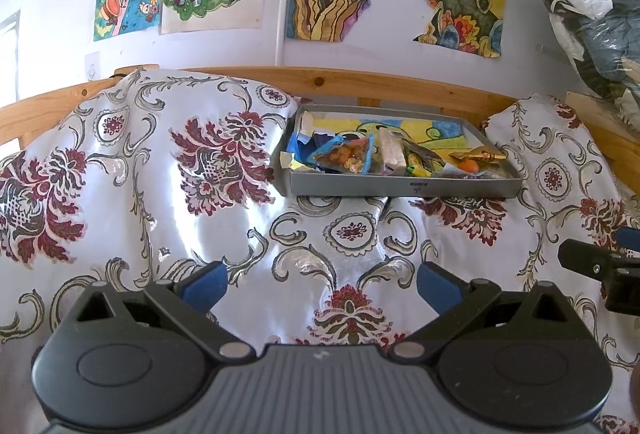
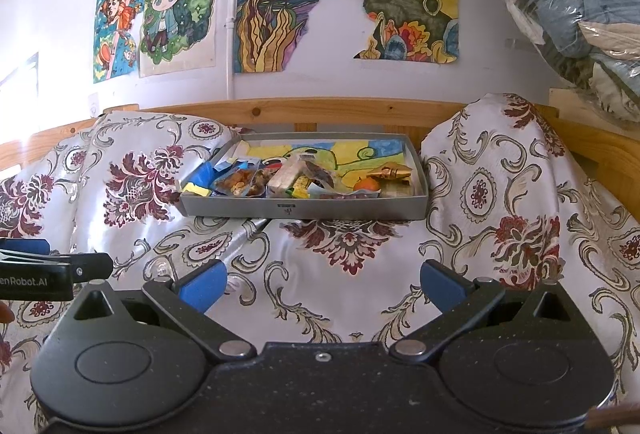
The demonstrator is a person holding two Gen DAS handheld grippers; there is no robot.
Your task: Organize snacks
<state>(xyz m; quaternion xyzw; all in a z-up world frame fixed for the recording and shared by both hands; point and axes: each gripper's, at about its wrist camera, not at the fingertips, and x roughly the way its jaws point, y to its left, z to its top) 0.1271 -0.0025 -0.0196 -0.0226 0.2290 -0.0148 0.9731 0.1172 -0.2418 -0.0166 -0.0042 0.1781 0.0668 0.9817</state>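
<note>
A shallow grey tray (image 1: pixel 400 189) (image 2: pixel 304 209) rests on a floral satin bedspread, far ahead of both grippers. Inside lie several snacks: a clear bag of mixed nuts (image 1: pixel 347 154) (image 2: pixel 240 181), a pale wrapped bar (image 1: pixel 392 151) (image 2: pixel 285 175), a small orange fruit (image 1: pixel 469 166) (image 2: pixel 367 184), a gold wrapper (image 1: pixel 478 155) (image 2: pixel 390 172) and blue and yellow packets (image 1: pixel 298 148) (image 2: pixel 200 178). My left gripper (image 1: pixel 322 284) is open over the bedspread with nothing between its blue pads. My right gripper (image 2: pixel 323 284) is open too, empty, beside the left one.
The bedspread (image 1: pixel 160 174) (image 2: pixel 520 218) is humped over pillows left and right of the tray. A wooden bed rail (image 1: pixel 360 82) (image 2: pixel 320 110) runs behind, under a wall of coloured drawings. Bagged clothes (image 1: pixel 592 14) (image 2: pixel 572 6) are piled at the upper right.
</note>
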